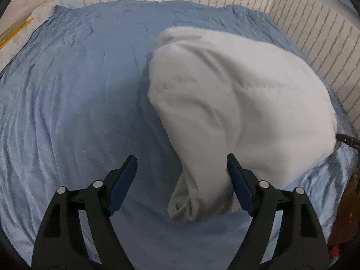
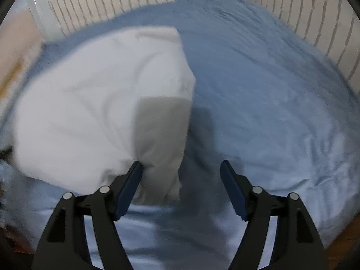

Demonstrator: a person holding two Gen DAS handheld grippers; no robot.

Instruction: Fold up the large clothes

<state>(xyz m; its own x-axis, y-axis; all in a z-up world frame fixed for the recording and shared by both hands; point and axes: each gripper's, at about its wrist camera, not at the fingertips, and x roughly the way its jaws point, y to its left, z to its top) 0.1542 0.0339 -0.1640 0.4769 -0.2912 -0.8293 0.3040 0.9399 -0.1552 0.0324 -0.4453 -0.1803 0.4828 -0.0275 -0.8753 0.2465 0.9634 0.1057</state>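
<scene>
A large white garment (image 1: 236, 94) lies bunched on the blue bedsheet (image 1: 78, 112), right of centre in the left wrist view. One rolled end of it (image 1: 195, 200) reaches down between the fingers of my left gripper (image 1: 181, 159), against the right finger. That gripper is open and grips nothing. In the blurred right wrist view the garment (image 2: 90, 103) fills the left half. A shaded grey fold (image 2: 162, 139) hangs beside the left finger of my right gripper (image 2: 181, 165), which is open with cloth and sheet showing in the gap.
The blue sheet (image 2: 270, 90) covers a bed that fills both views. A white brick-pattern wall (image 1: 315, 45) runs along the far side and the right. Wooden floor (image 1: 344, 213) shows past the bed's near right corner. A dark part (image 1: 347, 140) pokes out beyond the garment.
</scene>
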